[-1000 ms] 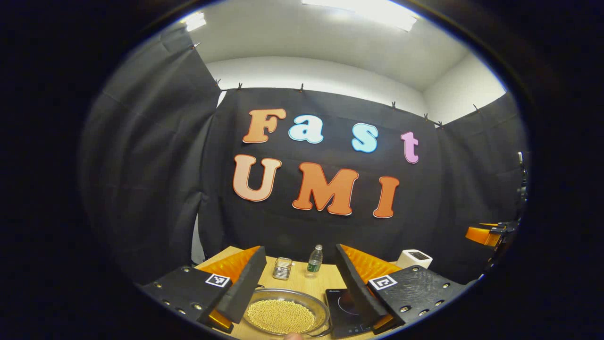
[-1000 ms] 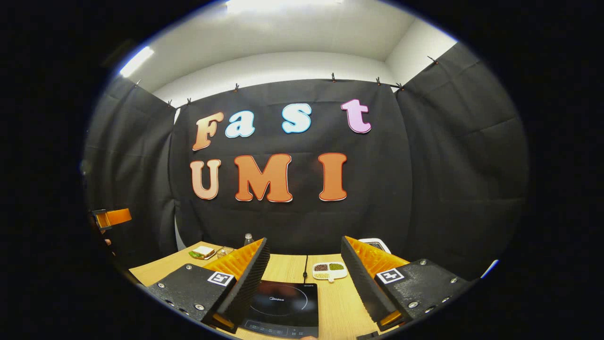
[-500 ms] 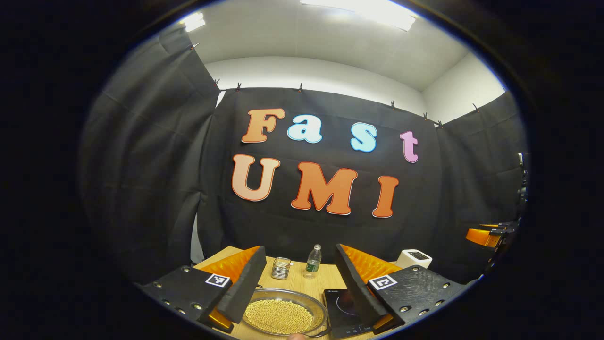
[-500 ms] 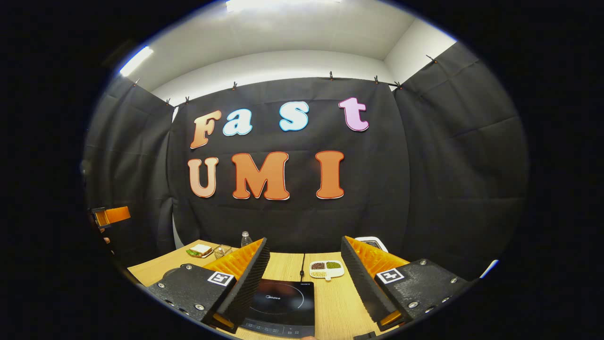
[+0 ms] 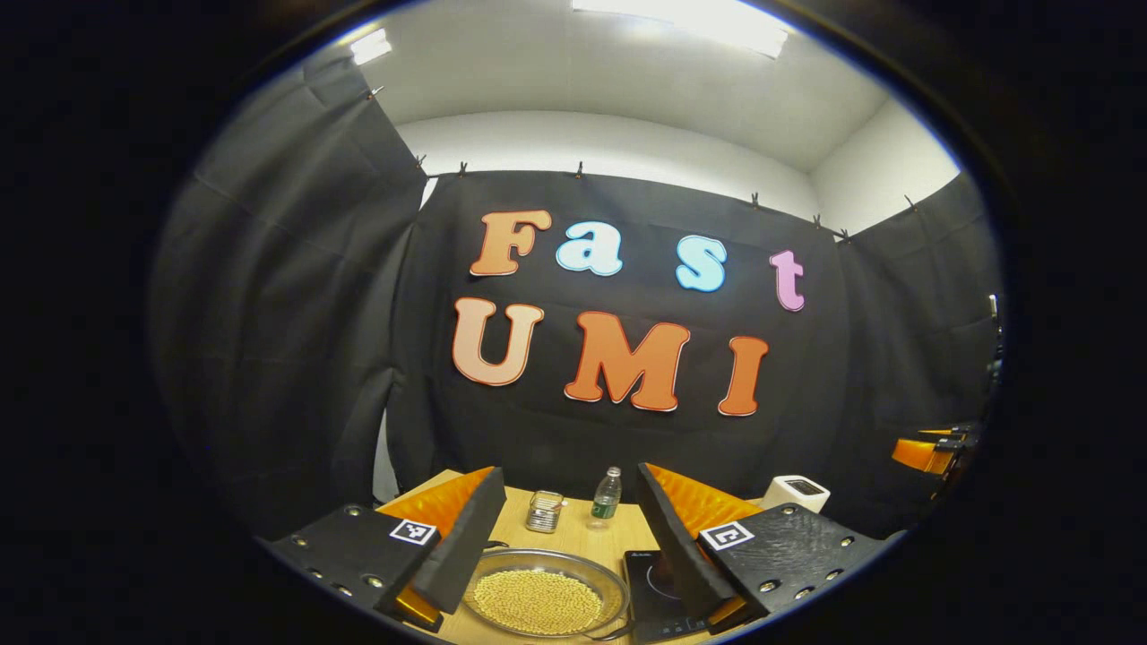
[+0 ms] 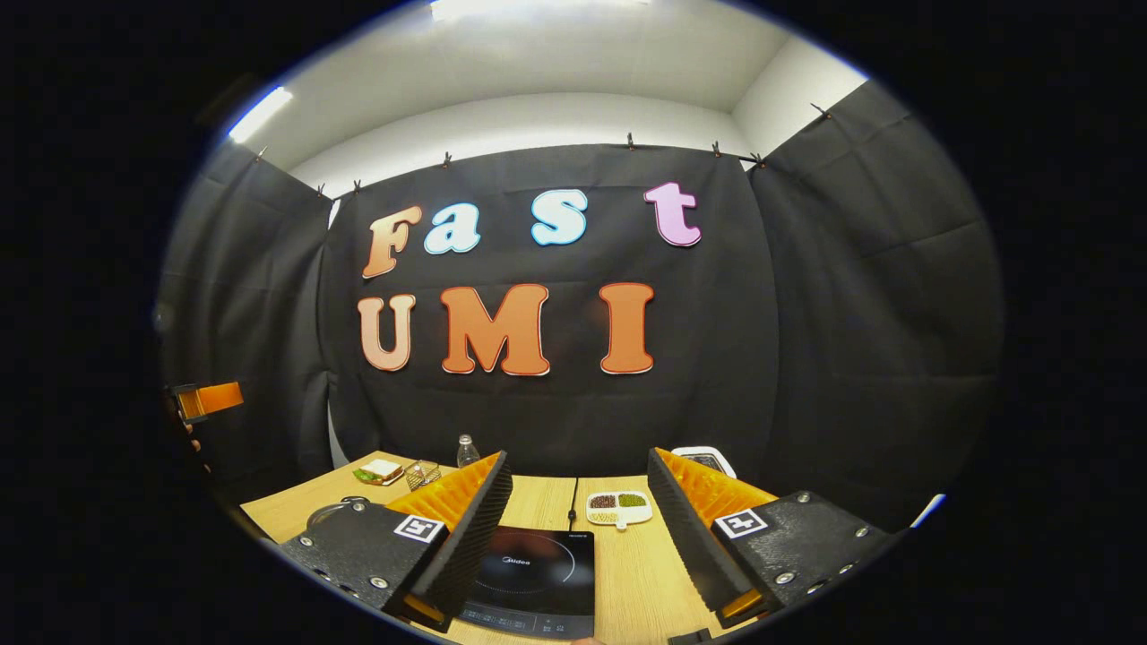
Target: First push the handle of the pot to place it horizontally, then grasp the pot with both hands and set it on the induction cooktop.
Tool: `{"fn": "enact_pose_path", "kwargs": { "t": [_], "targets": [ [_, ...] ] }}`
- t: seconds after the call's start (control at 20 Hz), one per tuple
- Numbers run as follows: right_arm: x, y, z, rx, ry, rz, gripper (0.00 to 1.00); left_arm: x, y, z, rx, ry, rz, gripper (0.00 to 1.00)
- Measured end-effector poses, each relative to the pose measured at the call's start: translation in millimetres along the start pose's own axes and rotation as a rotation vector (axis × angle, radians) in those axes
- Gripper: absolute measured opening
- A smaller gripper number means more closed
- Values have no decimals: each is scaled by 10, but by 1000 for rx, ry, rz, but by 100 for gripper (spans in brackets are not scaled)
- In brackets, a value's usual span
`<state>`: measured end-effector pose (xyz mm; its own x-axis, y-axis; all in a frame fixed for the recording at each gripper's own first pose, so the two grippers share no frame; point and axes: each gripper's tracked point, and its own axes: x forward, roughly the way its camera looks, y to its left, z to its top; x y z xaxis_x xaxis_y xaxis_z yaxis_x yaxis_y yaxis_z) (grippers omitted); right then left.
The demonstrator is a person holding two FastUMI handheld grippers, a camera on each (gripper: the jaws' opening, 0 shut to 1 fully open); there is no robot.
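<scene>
A shallow metal pot full of yellow beans sits on the wooden table, low between the spread fingers of my left gripper, which is open and holds nothing. The black induction cooktop lies just right of the pot. In the right gripper view the cooktop lies low between the fingers of my right gripper, also open and holding nothing. An edge of the pot peeks out past its left finger. Each gripper shows at the far edge of the other's view: the right gripper and the left gripper.
Behind the pot stand a wire basket, a water bottle and a white appliance. In the right gripper view a small divided dish of beans sits behind the cooktop and a sandwich on a plate lies at the back left.
The left gripper view has drifted slightly, so the scene sits a little to the right. The right gripper view has tipped down a touch, bringing the pot's edge into sight. Both grippers stay open.
</scene>
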<state>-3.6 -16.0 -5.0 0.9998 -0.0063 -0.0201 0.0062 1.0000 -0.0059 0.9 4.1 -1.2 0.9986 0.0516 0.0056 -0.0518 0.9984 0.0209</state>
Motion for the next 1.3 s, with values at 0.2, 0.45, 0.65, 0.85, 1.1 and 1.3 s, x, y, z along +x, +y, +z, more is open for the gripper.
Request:
{"fn": "enact_pose_path", "kwargs": {
  "t": [0.2, 0.45, 0.65, 0.85, 1.1, 1.3],
  "targets": [
    [-11, -71, 28, 13, -9, -15, 94, -5, -28, -39, 8, 14, -6, 90],
    [-10, -142, -12, 24, 0, -31, 94, -6, -169, -64, -7, 14, -73, 93],
    [-8, -175, -28, 31, 3, -39, 94, 2, -209, -109, 0, 22, -102, 61],
    [-4, -214, -30, 27, 1, -50, 94, -3, -246, -192, 44, 38, -95, 38],
    [16, -171, -48, 24, 4, -40, 99, -24, -349, -388, 55, 90, -143, 8],
    [30, -173, -78, 25, 10, -39, 99, -53, -497, -672, 74, 156, -188, 2]
  ]
}}
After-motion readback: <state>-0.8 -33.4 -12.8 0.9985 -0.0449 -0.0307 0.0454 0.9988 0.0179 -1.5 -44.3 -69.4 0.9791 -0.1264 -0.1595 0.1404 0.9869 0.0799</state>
